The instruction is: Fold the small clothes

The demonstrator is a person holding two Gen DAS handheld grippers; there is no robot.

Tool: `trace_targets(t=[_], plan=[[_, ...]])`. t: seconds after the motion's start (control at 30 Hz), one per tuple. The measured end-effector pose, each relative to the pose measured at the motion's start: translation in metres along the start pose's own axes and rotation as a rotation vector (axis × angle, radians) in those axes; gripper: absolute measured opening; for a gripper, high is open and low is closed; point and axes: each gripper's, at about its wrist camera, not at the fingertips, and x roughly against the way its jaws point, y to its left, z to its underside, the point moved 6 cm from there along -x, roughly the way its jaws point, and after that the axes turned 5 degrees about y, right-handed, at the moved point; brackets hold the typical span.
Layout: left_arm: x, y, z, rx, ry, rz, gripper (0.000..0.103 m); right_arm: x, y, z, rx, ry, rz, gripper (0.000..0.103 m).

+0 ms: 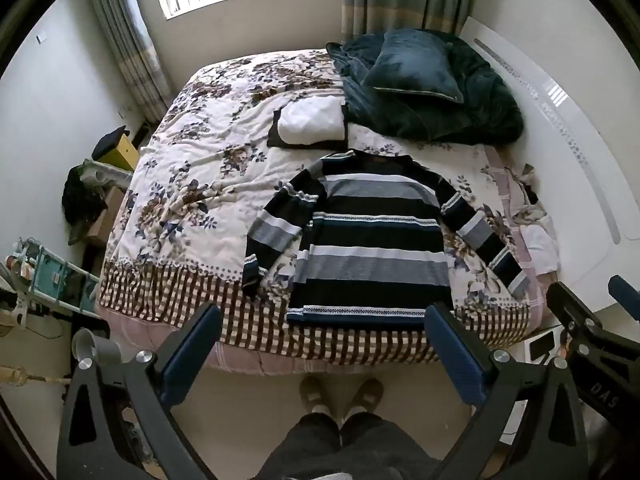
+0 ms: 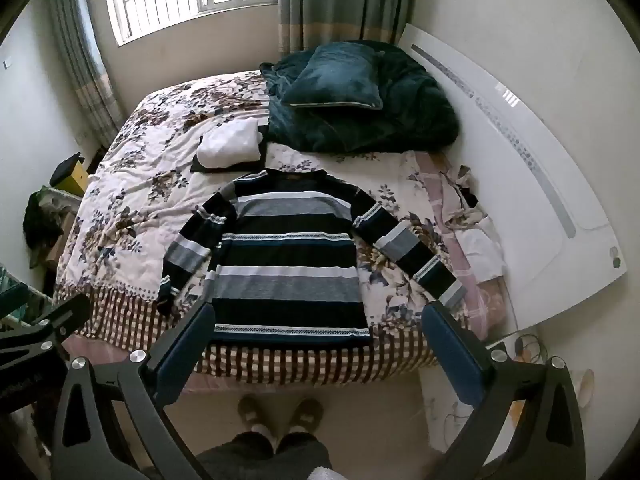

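A striped long-sleeved sweater (image 1: 372, 240) in black, grey, white and teal lies flat on the bed, sleeves spread, hem toward me; it also shows in the right wrist view (image 2: 288, 264). A folded white garment (image 1: 312, 120) rests on a folded black one behind its collar, also in the right wrist view (image 2: 230, 146). My left gripper (image 1: 324, 320) is open and empty, held above the bed's near edge in front of the hem. My right gripper (image 2: 316, 320) is open and empty at the same height; its body shows at the left wrist view's right edge (image 1: 580, 320).
The bed (image 1: 192, 184) has a floral cover with a checked border. A dark green duvet and pillow (image 1: 416, 68) are piled at the head by the white headboard (image 1: 560, 128). Clutter and a shelf (image 1: 52, 280) stand left of the bed. The person's feet (image 1: 340, 396) are on the floor.
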Motion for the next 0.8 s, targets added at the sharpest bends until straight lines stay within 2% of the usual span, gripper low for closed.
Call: trace_targets(t=[0.47,0.7,0.8], plan=[[-0.003,-0.002,0.003,0.001,-0.010,-0.008,0.103,0.011,0.007,-0.002,0.003,0.002,0.001,0.103],[0.003,0.008,0.004,0.008,-0.015,0.004,0.103,0.009,0.008,-0.002,0.009,0.002,0.007,0.103],[0.005,0.008,-0.004,0.014,-0.012,0.003,0.103,0.009,0.010,0.000,0.010,0.001,0.008,0.103]])
